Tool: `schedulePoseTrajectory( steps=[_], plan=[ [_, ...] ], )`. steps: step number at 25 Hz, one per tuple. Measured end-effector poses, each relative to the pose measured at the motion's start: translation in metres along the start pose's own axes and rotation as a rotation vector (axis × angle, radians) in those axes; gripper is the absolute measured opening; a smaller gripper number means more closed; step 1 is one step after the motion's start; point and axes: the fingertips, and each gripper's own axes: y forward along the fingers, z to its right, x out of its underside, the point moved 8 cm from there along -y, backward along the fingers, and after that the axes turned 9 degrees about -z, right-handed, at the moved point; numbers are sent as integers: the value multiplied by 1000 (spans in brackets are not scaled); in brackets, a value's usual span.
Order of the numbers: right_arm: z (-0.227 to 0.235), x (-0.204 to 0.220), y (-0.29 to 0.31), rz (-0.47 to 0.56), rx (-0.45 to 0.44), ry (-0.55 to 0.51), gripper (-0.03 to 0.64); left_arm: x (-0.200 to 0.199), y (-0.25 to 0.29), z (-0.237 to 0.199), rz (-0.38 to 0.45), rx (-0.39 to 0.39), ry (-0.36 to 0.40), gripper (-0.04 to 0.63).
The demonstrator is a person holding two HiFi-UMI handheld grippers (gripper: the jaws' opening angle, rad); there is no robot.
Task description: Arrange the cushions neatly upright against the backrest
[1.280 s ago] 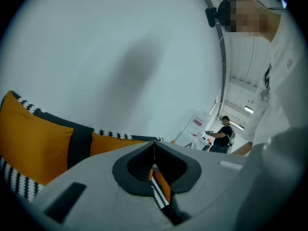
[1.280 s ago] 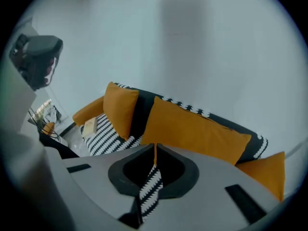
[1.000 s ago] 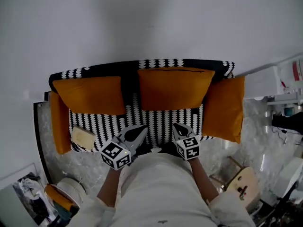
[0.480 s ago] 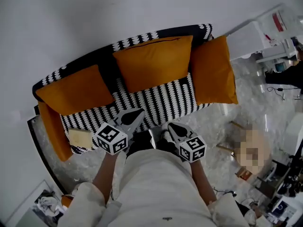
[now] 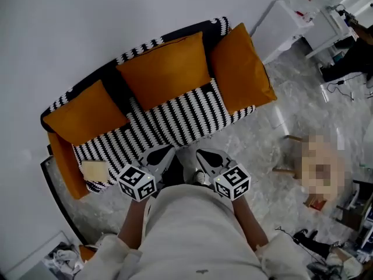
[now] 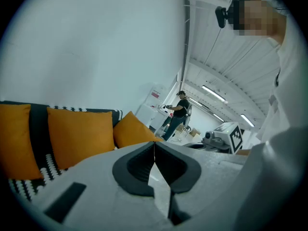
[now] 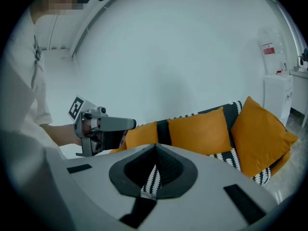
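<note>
Three orange cushions stand upright against the backrest of a black-and-white patterned sofa [image 5: 175, 118]: the left cushion [image 5: 84, 112], the middle cushion [image 5: 165, 70] and the right cushion [image 5: 239, 67]. A fourth orange cushion [image 5: 58, 162] leans on the left armrest. My left gripper [image 5: 160, 154] and right gripper [image 5: 207, 156] are held close to my body, just off the seat's front edge, touching nothing. Both are shut and empty: the left gripper [image 6: 154, 146] and the right gripper [image 7: 155, 150] have their jaws together, with the cushions [image 6: 79, 129] [image 7: 199, 129] well beyond them.
A small beige pad [image 5: 95, 171] lies on the seat's left end. A white cabinet [image 5: 288, 22] stands right of the sofa. A wooden stool [image 5: 291, 156] and clutter sit on the marble floor at right. A person [image 6: 178, 112] stands far off.
The head view has swung right, so the sofa has slid up and left in the picture. Both grippers have drawn back from the seat toward my body, still shut.
</note>
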Motion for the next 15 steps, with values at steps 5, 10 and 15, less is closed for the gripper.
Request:
schedulePoseTrajectory(
  steps=[5,10,15],
  plan=[
    [-21,60,-59,16,-69,0,8,66,-1,89,2,-39,-57,12],
    [-43,93,-85,22,-142,-6,8,108,-11,142,-14,-66,-78,12],
    [-53,104,-96,-6,-117,-68,7,117,-15,165,7,-67,-60,12]
  ],
)
